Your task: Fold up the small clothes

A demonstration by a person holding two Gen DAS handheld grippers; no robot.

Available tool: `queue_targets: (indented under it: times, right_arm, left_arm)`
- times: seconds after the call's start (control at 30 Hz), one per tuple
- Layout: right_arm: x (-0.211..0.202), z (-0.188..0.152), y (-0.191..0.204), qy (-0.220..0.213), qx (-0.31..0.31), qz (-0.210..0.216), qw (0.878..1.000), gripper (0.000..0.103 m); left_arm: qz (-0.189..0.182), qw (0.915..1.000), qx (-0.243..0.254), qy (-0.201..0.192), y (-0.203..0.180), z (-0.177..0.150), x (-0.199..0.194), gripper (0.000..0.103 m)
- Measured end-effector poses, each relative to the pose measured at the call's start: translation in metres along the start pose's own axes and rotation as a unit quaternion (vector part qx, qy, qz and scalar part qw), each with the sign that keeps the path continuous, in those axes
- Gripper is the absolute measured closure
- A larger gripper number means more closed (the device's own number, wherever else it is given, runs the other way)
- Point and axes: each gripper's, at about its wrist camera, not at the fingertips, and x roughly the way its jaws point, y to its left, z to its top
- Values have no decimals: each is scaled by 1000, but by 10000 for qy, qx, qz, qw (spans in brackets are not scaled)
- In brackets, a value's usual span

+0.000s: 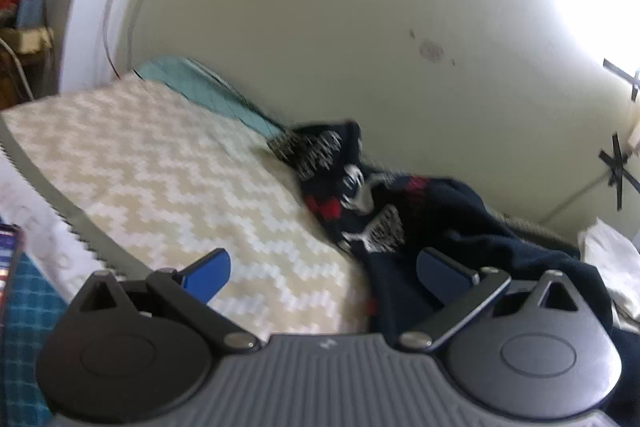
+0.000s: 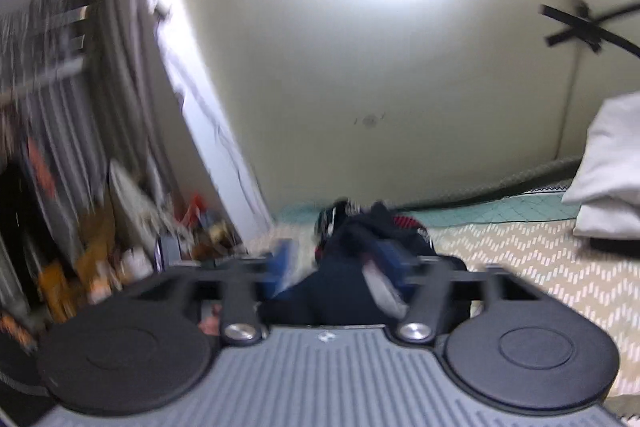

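Observation:
A small dark navy garment point(image 1: 360, 179) with red and white print lies crumpled on the beige zigzag bedspread point(image 1: 168, 167), against the wall. My left gripper point(image 1: 324, 267) is open just above the bed; its right blue finger point(image 1: 436, 273) is over the garment's near edge, its left finger over bare bedspread. In the right wrist view the same garment point(image 2: 352, 267) hangs bunched between the fingers of my right gripper point(image 2: 336, 263), which holds it. The view is blurred by motion.
A white pillow point(image 2: 608, 171) lies at the right on the bed. A teal sheet point(image 1: 208, 91) runs along the wall. Cluttered shelves and bags point(image 2: 100, 227) stand off the bed's left side. The wall point(image 1: 320, 27) is close behind.

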Motion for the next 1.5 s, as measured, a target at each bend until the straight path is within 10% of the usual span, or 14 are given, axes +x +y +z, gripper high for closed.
queue_targets:
  times: [0.2, 0.3, 0.33, 0.43, 0.53, 0.7, 0.8, 0.9, 1.0, 1.1, 1.27, 1.5]
  right_arm:
    - [22, -14, -29, -133, 494, -69, 9987, 31]
    - [52, -25, -36, 222, 522, -300, 9979, 31]
    - [63, -29, -35, 359, 476, -350, 9976, 31]
    - [95, -41, -34, 828, 163, -542, 9950, 31]
    - [123, -55, -31, 1445, -73, -659, 9873, 43]
    - [128, -64, -24, 2088, -17, 620, 9760, 65]
    - [112, -72, -8, 2488, -77, 1929, 9491, 49]
    - [90, -69, 1, 2303, -422, 2190, 9472, 39]
    - [79, -48, -26, 1668, -148, 1638, 9722, 30]
    - [75, -30, -70, 948, 439, 180, 9944, 13]
    - [70, -33, -114, 789, 1150, -715, 9876, 12]
    - [88, -46, -113, 1163, 676, -1003, 9858, 13]
  left_arm:
    - [-91, 9964, 404, 744, -19, -16, 22, 3]
    - [-316, 9926, 519, 1049, -31, -28, 29, 22]
    - [-299, 9917, 691, 1044, -39, -32, 27, 49]
    - [-535, 9861, 950, 1256, -49, -37, 22, 87]
    - [-659, 9851, 1106, 1144, -42, -33, -3, 91]
    - [-1045, 9859, 933, 918, 0, -21, -85, 91]
    - [-1448, 9822, 928, 753, 27, -18, -141, 90]
    - [-1506, 9847, 869, 152, 46, -13, -183, 77]
    - [-1161, 9911, 566, -318, 60, 7, -176, 41]
    - [-817, 9952, 500, -204, 61, 30, -134, 30]
    - [-316, 9954, 707, 570, 39, 63, -17, 25]
    - [336, 9751, 1664, 1425, -30, 87, 137, 13]
